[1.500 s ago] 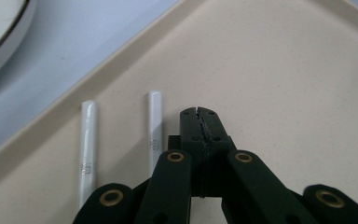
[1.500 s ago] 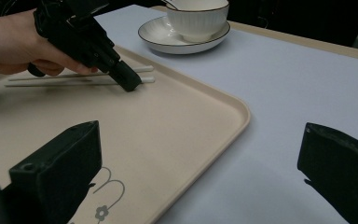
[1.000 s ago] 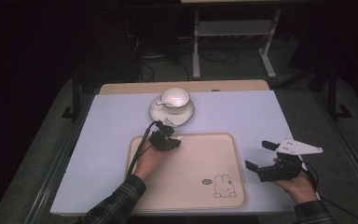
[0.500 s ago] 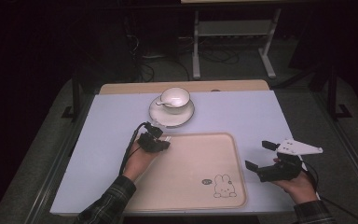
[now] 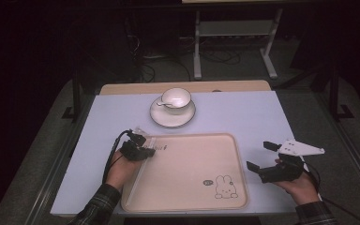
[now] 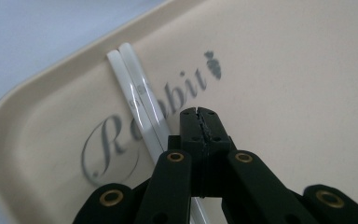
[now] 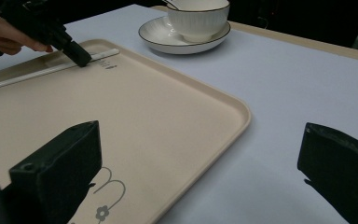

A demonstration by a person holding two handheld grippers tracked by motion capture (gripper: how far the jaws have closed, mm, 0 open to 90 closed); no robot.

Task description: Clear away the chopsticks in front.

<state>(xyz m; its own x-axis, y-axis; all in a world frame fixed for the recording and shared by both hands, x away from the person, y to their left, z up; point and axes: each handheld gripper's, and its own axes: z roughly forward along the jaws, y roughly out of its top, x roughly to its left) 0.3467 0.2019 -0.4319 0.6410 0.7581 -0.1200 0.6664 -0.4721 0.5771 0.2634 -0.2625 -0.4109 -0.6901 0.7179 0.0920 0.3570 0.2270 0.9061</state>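
tool (image 6: 200,114) now leftward, beside chopsticks (image 6: 137,100)

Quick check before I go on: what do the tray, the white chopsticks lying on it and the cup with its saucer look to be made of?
Tray: likely matte plastic or melamine; even beige, moulded rounded rim, printed rabbit.
Chopsticks: probably glossy plastic or melamine; smooth white with bright highlights. Ceramic can't be ruled out.
Cup and saucer: apparently glazed ceramic; shiny white, ribbed cup wall, thin dark rim lines.
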